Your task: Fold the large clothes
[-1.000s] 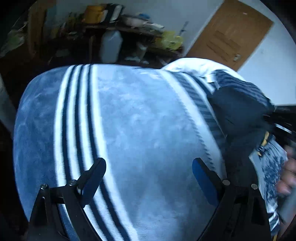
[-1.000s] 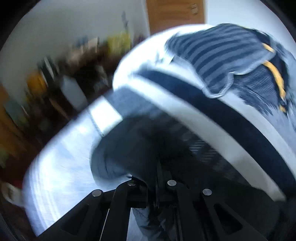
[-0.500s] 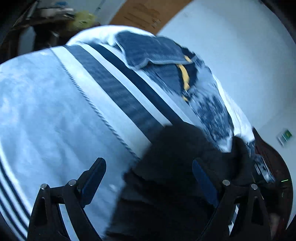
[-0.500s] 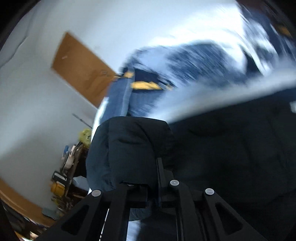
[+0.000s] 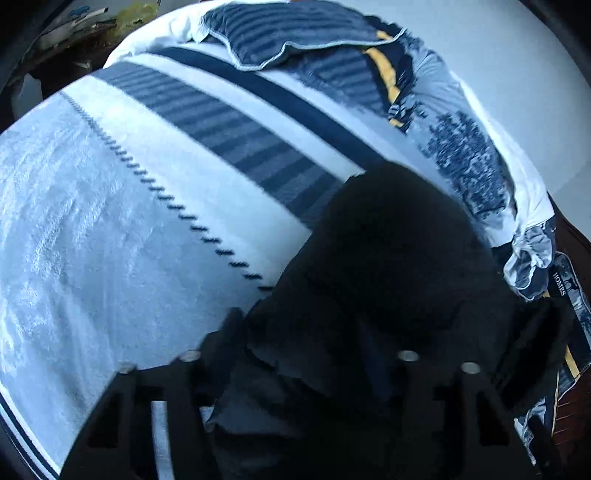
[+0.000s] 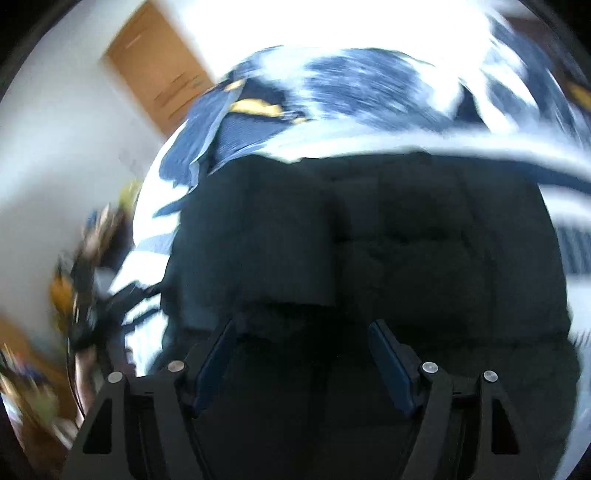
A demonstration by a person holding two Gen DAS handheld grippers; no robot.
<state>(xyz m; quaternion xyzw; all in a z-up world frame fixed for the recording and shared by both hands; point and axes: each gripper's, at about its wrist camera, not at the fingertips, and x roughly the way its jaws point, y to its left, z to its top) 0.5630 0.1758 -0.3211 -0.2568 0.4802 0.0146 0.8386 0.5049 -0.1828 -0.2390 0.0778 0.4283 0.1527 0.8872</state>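
Note:
A large dark navy garment [image 5: 388,266] lies bunched on the light blue striped blanket [image 5: 110,221] of a bed. In the left wrist view the dark cloth covers my left gripper [image 5: 299,369]; its fingers are hidden under the fabric, so the jaws cannot be read. In the right wrist view the same garment [image 6: 369,229] lies spread flat in front of my right gripper [image 6: 299,354], which is open, its blue pads [image 6: 214,362] apart just above the cloth.
A striped navy pillow [image 5: 295,33] and a blue patterned quilt with yellow trim [image 5: 461,155] lie at the far side of the bed. A wooden door [image 6: 155,66] and a cluttered shelf [image 6: 74,288] stand against the white wall.
My right gripper has opened and let go of the dark garment, which now lies spread out. My left gripper has moved onto the garment and the cloth now covers its fingers.

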